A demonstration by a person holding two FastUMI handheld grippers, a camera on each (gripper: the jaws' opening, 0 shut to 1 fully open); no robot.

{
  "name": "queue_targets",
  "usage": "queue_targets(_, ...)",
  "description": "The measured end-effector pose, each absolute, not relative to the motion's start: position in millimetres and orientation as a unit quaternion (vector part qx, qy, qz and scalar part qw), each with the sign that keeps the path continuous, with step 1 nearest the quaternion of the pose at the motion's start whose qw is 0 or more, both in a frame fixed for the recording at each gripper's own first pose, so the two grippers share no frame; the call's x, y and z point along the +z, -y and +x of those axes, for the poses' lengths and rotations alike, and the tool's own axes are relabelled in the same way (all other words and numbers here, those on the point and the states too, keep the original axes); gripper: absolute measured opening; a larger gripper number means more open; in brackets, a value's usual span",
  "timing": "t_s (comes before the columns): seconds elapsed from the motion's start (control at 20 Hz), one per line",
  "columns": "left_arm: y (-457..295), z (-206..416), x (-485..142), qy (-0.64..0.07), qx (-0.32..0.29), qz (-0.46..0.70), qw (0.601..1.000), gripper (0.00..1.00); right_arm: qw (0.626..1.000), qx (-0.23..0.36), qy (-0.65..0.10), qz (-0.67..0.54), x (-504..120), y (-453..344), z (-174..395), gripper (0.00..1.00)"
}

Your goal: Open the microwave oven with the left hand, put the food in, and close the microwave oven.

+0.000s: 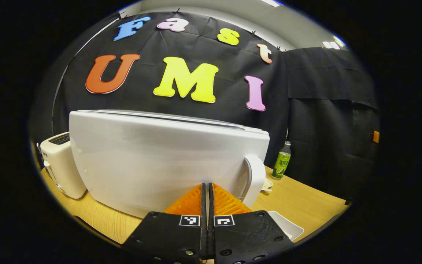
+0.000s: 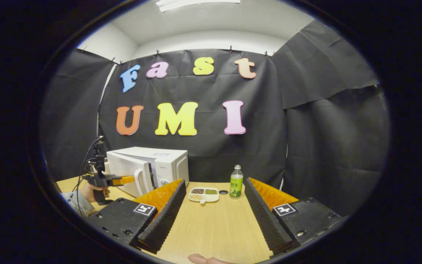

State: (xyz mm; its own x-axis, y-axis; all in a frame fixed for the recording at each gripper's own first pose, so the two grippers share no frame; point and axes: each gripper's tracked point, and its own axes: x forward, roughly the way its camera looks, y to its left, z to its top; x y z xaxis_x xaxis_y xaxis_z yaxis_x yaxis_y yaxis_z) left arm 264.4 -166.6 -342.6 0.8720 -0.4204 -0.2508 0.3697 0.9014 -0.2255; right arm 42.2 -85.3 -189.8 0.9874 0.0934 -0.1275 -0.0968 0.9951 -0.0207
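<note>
In the left gripper view, nearest the camera, the left claw has its fingers pressed together with nothing between them. Their tips rest against the white door of the microwave oven, just left of the door handle. The door appears partly swung out.

In the right gripper view, the right claw is spread wide apart and empty, hovering over the wooden surface. Beyond it lies the food tray, a white divided dish of grains, resting on the surface to the right of the oven. A green bottle stands just beside the tray.

The step in hand looks like opening the door. To do it well, the claw should hook behind the handle and pull steadily along the door's arc, until the opening is wide enough for the tray to pass in level.
</note>
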Motion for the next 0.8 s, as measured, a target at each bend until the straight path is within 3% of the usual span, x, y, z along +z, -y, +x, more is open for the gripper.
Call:
queue_targets(0.1, 174.2, 284.2, -346.0, -0.155, -0.201, -0.084, 0.964, 0.0, 0.997, 0.042, -0.068, -0.011, -193.0, 93.4, 46.6, 1.0)
queue_targets(0.25, 175.2, 303.9, -354.9, -0.164, -0.181, -0.082, 0.966, 0.0, 0.997, 0.035, -0.07, -0.002, -194.7, 104.3, 46.8, 0.96)
queue_targets(0.3, 172.8, 305.5, -351.7, -0.157, -0.178, -0.088, 0.968, 0.0, 0.997, 0.032, -0.072, -0.005, -197.0, 107.4, 46.2, 1.0)
queue_targets(0.45, 174.9, 306.7, -354.5, -0.165, -0.166, -0.083, 0.969, 0.0, 0.996, 0.031, -0.081, -0.003, -201.3, 109.0, 42.8, 0.96)
queue_targets(0.7, 157.5, 294.5, -349.6, -0.19, -0.111, -0.056, 0.974, 0.0, 0.995, 0.032, -0.093, 0.02, -197.6, 104.0, 34.7, 1.0)
queue_targets(0.75, 155.4, 286.2, -346.5, -0.195, -0.105, -0.054, 0.974, 0.02, 0.995, 0.031, -0.094, 0.018, -197.1, 101.4, 31.8, 0.96)
queue_targets(0.8, 154.0, 278.4, -344.5, -0.199, -0.101, -0.055, 0.973, 0.01, 0.995, 0.031, -0.093, 0.018, -195.5, 96.3, 28.3, 1.0)
